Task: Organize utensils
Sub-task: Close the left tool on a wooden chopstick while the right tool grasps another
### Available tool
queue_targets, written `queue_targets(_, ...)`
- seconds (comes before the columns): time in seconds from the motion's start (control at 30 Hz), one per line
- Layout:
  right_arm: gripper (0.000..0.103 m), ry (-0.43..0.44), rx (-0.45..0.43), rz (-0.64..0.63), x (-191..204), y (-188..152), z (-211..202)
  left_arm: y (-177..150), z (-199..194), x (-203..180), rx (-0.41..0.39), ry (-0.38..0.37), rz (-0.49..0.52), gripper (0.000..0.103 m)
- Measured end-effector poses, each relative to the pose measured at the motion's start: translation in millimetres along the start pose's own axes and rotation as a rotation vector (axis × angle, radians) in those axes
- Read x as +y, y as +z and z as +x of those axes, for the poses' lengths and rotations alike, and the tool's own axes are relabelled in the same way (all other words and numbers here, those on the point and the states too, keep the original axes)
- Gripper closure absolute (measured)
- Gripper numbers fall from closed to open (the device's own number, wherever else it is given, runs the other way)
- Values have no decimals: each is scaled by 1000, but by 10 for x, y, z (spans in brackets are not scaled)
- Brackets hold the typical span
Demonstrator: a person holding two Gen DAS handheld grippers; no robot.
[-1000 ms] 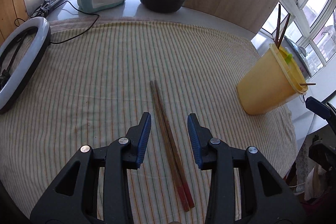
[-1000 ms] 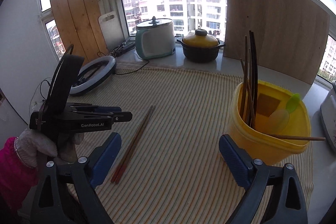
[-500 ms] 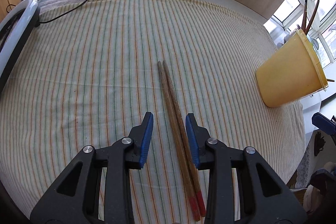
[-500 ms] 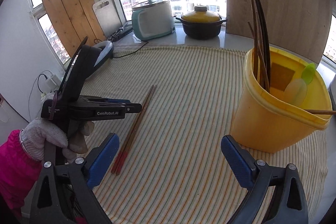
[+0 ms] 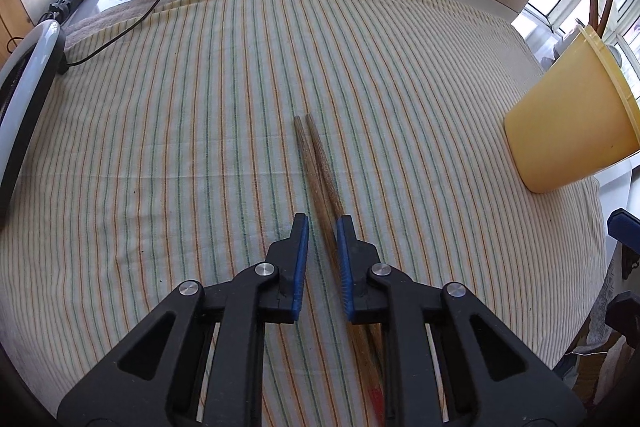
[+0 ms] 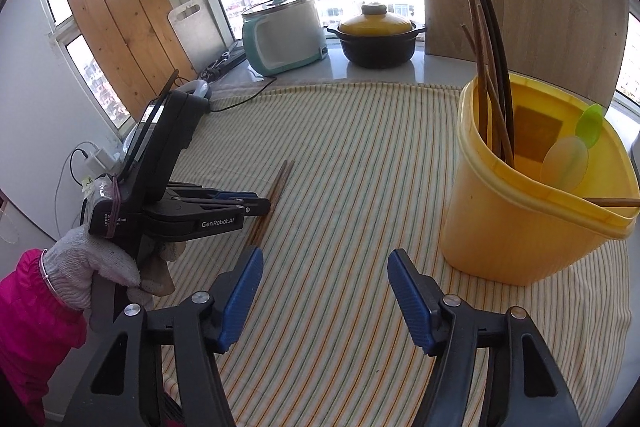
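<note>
Since a second ago the left gripper has dropped low over the striped tablecloth and narrowed its jaws around the pair of wooden chopsticks; these lie between the blue pads, apparently against the right one, with a gap at the left, so not yet clamped. The grasp looks imminent. The right gripper hangs wide and empty, the yellow utensil bucket just ahead to its right.

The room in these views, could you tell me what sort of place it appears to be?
Probably a home kitchen or dining corner by a window: a rice cooker and a lidded clay pot sit on the sill, and a yellow utensil bucket stands on the striped tablecloth.
</note>
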State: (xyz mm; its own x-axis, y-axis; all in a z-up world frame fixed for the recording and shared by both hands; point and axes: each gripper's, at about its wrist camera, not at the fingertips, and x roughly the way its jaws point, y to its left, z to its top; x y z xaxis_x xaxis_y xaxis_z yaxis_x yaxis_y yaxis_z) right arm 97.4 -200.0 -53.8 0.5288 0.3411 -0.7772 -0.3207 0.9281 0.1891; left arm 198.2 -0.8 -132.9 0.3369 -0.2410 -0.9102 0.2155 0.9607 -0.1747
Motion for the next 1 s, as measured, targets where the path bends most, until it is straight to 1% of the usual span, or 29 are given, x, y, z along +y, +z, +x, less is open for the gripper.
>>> queue_targets(0.17, 41, 8, 7, 16, 25, 40, 26, 15, 9, -50, -2, 11, 14, 90)
queue_targets(0.2, 42, 8, 9, 19, 27, 44, 33, 5, 5, -51, -4, 12, 17, 93)
queue_targets(0.3, 42, 10, 16, 29, 17, 60, 60, -28, -9, -25, -6, 26, 24, 94)
queue_targets(0.4, 42, 10, 23, 40, -2, 69, 89, -42, -12, 13, -3, 13, 13, 94)
queue_targets(0.53, 48, 20, 40, 58, -17, 95, 146, -13, 33, -16, 2, 14, 11, 94)
queue_targets(0.63, 49, 20, 47, 67, -9, 107, 175, 15, 53, -20, -4, 8, 6, 94)
queue_targets(0.73, 49, 17, 54, 62, 24, 135, 207, 6, 40, 27, -7, -9, -3, 95)
queue_targets(0.83, 50, 15, 64, 39, 93, 190, 270, -38, -3, 104, -11, -3, -10, 96)
queue_targets(0.9, 51, 19, 79, 27, 143, 227, 343, -67, -31, 181, -12, -14, -27, 96)
queue_targets(1.0, 54, 31, 108, 15, 226, 275, 489, -110, -75, 291, -16, -10, -45, 96)
